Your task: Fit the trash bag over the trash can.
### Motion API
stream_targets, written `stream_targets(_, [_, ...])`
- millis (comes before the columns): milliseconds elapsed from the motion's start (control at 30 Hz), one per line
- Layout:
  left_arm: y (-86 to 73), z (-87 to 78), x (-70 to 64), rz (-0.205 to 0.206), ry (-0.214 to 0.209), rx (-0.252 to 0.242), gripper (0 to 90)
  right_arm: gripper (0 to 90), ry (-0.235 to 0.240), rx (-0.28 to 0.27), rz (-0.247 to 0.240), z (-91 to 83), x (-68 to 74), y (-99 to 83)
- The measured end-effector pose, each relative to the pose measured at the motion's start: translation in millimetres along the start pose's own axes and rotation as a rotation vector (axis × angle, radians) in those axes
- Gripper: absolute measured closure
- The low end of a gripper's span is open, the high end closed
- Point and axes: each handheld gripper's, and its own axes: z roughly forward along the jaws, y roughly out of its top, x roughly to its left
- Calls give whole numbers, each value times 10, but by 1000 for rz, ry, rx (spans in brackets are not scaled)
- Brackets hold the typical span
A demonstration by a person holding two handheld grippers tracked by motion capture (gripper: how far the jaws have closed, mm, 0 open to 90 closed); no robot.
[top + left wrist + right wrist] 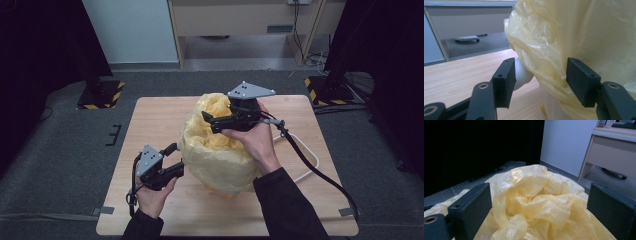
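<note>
High view: wooden table (150, 120) with bare room at left, front and far corners; a white loop (312, 160) lies on its right side near the edge. Yellow plastic bag (220, 150) stands mid-table, draped over a pale container, crumpled plastic bunched in its open top. Left gripper (176, 157) sits at the bag's lower left side, right gripper (207, 120) over the bag's top. No readable writing anywhere.

Left gripper view: jaws apart, bag (574, 37) folds between them and touching the right-hand jaw; a white rounded part (522, 72) of the container peeks out below.

Right gripper view: jaws wide apart, hovering above the bag's (534, 202) crumpled top, gripping nothing.
</note>
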Motion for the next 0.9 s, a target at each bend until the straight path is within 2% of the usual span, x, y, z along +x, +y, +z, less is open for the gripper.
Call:
stream_targets(300, [22,-31,26,-19,-11,-20,403,61,-21,-170,11,-96,-5,99])
stream_targets(400, [48,-69,61,-30,1,-39,391,64,-31,-213,8,-145,3,156])
stream_targets(600, [74,-126,125,-43,23,-63,377,69,-40,-269,0,-210,51,260])
stream_targets(733, [82,-165,179,-49,43,-77,362,70,-62,-293,-15,-258,87,338])
stream_targets(900, [94,-210,235,-65,55,-93,350,72,-101,-346,-2,-348,82,402])
